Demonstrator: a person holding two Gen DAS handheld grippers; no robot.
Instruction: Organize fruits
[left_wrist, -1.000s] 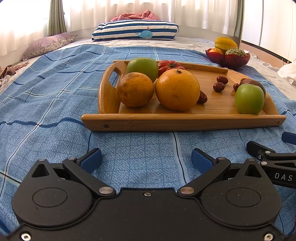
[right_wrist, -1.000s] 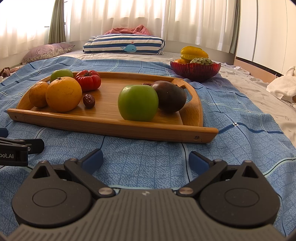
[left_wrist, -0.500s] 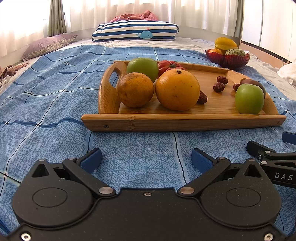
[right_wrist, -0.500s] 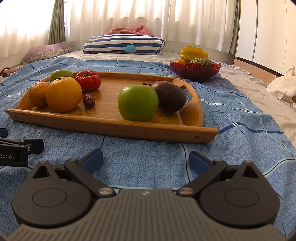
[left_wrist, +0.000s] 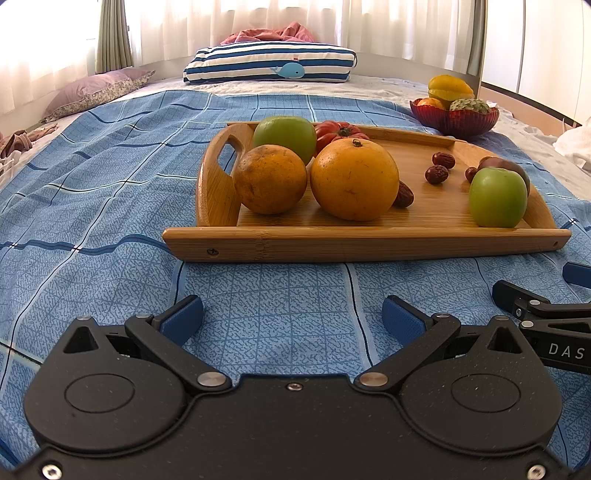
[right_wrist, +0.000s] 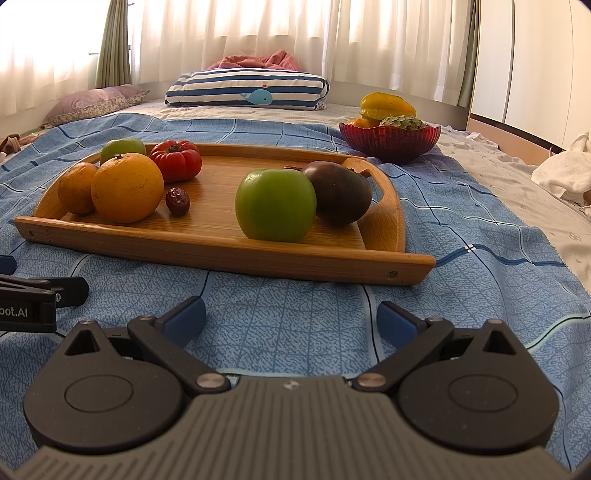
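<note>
Both grippers rest low on the blue bedspread (left_wrist: 92, 192), short of the near rim of the wooden tray (left_wrist: 369, 243), and both are empty. The left gripper (left_wrist: 291, 314) has its fingers spread wide apart; so does the right gripper (right_wrist: 291, 315).

The tray is the landmark. Its long axis runs across both views, left to right, with a handle at each end. At its left end sit two oranges (left_wrist: 354, 179), touching or nearly so, with a green apple (left_wrist: 284, 137) and a tomato (left_wrist: 338, 132) behind them. Several dates (left_wrist: 436, 174) lie near the middle. At its right end a second green apple (right_wrist: 275, 205) stands just in front of a dark purple fruit (right_wrist: 338, 192).

Beyond the tray's far right corner is a red bowl (right_wrist: 389, 142) already holding fruit, probably the destination.

The right gripper is the nearer one to the right-end apple, which lies straight ahead of it over the rim, and it is also on the bowl's side. The left gripper faces the oranges. Either must rise over the rim before reaching in.
</note>
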